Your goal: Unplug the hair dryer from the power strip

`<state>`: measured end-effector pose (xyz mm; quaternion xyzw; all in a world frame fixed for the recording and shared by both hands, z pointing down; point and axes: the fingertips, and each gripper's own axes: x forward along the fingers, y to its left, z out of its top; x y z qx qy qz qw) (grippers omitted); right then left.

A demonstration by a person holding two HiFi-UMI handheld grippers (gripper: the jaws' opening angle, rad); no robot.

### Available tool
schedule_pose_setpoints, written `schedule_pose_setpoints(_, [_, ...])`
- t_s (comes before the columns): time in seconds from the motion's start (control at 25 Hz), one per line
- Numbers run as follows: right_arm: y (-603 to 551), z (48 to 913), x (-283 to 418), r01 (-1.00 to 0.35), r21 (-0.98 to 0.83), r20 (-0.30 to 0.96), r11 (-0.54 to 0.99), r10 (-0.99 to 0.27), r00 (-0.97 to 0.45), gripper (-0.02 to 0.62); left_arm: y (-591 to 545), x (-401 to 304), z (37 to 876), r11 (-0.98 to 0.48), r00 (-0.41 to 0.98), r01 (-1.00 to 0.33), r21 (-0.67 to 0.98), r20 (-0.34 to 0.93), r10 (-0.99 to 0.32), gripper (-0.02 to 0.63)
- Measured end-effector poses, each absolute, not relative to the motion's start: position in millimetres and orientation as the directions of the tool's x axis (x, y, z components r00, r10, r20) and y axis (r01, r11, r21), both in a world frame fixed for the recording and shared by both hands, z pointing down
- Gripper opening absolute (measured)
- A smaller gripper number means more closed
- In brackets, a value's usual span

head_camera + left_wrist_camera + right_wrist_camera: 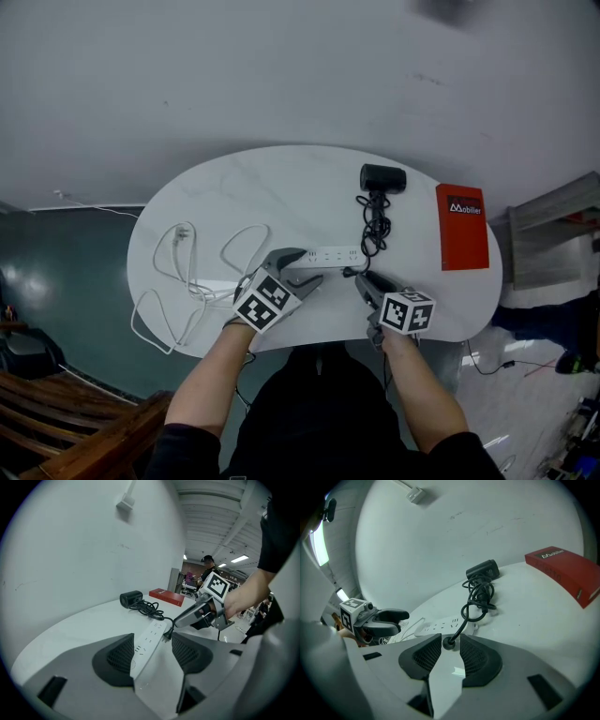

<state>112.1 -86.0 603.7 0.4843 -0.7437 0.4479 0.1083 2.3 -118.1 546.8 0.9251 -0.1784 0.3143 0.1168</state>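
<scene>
Two claws meet at the power strip (333,254), which lies flat near the front edge of the white oval worktop (281,183). Its long axis runs left to right in the head view, sockets facing up, and a white lead (187,281) lies in loose loops to its left. The left claw (309,265) straddles the strip's left part with its jaws wide apart. The strip runs lengthwise between the pads, close against one and clear of the other, so nothing is gripped. The right claw (358,277) has its jaws drawn in narrow on the black plug (450,642), which sits at the strip's near long side by its right end. Whether the prongs are in a socket cannot be told. From the plug the black cord (373,225) runs away in a tangle to the hair dryer (382,178). The dryer lies at the far part of the worktop, its barrel set across, parallel to the strip. A red box (462,227) lies to its right, long axis pointing away.
</scene>
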Motion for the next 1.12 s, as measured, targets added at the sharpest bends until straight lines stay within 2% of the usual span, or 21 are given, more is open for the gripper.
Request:
schedule_pose_setpoints(0.2, [-100,611,107,-0.781,-0.620,0.574,0.070,-0.638,-0.513,0.124,-114,-1,548,-0.908,0.746,-0.400,0.122,0.618,-0.246,0.254])
schedule_pose_setpoints(0.4, [-98,609,110,-0.787,-0.615,0.580,0.043,-0.651,-0.489,0.069,-111,-5,544,-0.904,0.763,-0.403,0.142,0.598,-0.246,0.250])
schedule_pose_setpoints(0.52, [-93,607,118,-0.801,-0.598,0.589,0.037,-0.657,-0.470,0.057,-110,-9,537,-0.894,0.780,-0.417,0.163,0.570,-0.260,0.245])
schedule_pose_setpoints(1.12, [-68,604,154,-0.851,-0.525,0.656,-0.011,-0.642,-0.396,0.057,-107,-46,489,-0.829,0.800,-0.521,0.202,0.453,-0.393,0.209])
